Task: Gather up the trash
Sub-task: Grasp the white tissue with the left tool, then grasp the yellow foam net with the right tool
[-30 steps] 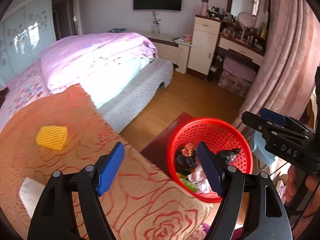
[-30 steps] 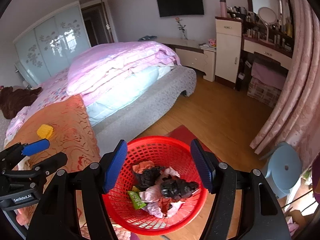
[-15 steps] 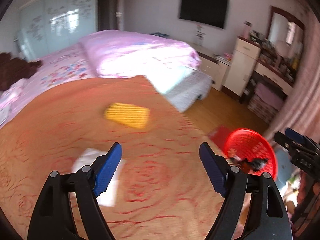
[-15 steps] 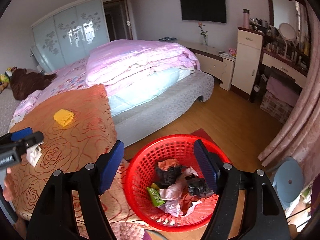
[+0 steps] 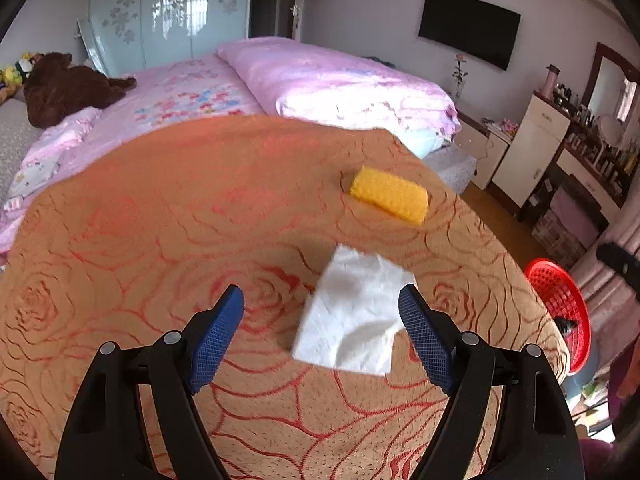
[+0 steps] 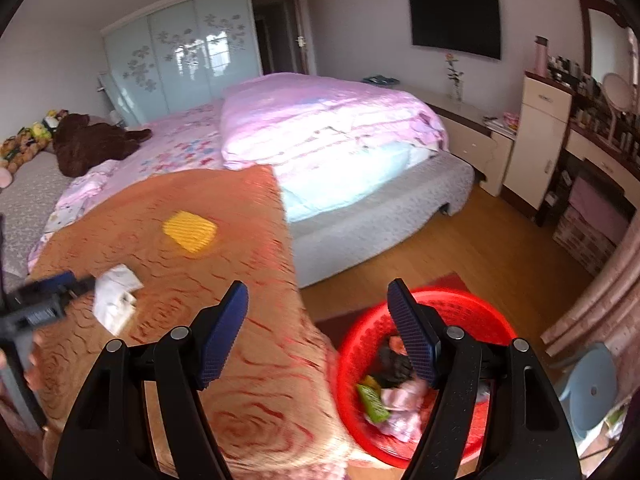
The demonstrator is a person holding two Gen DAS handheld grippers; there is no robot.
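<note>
Bedroom was daylit, walls pale. Wood floor. Bed carried a pink duvet. Frosted floral wardrobe doors stood at the back, TV on the wall, cream cabinet beside a cluttered dressing table.

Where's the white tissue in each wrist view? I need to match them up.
Left wrist: white tissue low centre, between the open left gripper fingers.
Right wrist: white tissue at left, beside the left gripper.
Shared landmark: yellow sponge, farther back on the orange cloth.
</note>
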